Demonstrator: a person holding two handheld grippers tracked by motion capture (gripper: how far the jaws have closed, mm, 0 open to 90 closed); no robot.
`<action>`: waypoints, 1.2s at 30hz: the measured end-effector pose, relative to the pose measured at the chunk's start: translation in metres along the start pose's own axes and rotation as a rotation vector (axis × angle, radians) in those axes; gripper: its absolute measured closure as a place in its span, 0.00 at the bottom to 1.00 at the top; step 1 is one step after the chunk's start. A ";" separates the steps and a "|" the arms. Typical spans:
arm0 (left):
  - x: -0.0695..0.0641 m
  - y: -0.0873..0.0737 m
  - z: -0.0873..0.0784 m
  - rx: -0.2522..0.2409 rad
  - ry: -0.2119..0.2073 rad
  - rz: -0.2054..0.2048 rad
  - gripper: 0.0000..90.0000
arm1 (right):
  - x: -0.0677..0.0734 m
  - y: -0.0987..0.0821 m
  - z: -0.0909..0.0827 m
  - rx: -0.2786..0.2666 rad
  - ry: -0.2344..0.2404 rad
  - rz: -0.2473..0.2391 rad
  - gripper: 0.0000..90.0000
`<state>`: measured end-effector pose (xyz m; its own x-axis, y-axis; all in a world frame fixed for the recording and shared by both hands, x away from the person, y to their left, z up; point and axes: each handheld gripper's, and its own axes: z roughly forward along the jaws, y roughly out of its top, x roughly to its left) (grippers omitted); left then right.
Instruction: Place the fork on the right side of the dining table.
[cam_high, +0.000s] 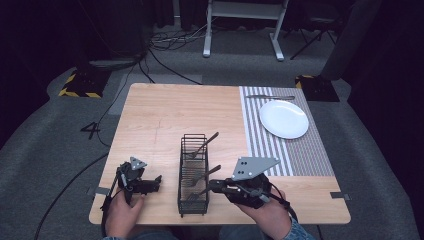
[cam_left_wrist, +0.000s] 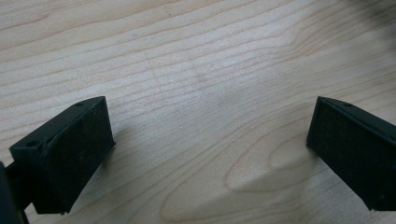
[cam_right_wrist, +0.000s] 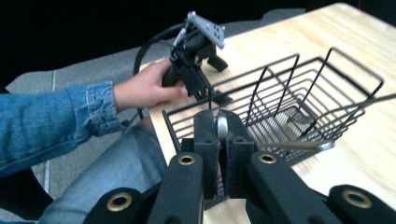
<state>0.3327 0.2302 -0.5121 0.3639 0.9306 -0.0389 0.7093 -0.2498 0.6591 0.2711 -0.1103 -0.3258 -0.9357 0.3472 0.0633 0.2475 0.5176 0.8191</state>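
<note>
The black wire basket (cam_high: 194, 172) is holding 3 forks, the right gripper (cam_right_wrist: 219, 133) clamping one fork's handle end (cam_right_wrist: 221, 125), its tines hidden; the left gripper (cam_left_wrist: 205, 144) is gaping.

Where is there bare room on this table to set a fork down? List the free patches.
Bare wood lies across the table from the far edge to the basket, left of the mat. On the mat, free patches lie in front of and left of the plate; a utensil lies behind it. The near edge is crowded by the basket and both claws.
</note>
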 end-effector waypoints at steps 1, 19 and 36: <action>0.000 0.000 0.000 0.000 0.000 0.000 0.01 | 0.000 0.001 -0.002 -0.008 0.004 0.002 0.96; 0.001 0.002 0.001 0.000 -0.004 0.006 0.00 | -0.002 0.014 -0.062 -0.140 0.013 0.023 0.96; 0.001 0.002 0.002 -0.001 -0.002 0.002 0.01 | -0.014 0.011 -0.113 -0.212 -0.078 0.045 0.96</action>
<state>0.3353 0.2304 -0.5122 0.3661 0.9297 -0.0392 0.7083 -0.2511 0.6597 0.2579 -0.1979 -0.2535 -0.9006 0.4297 0.0655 0.2227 0.3268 0.9185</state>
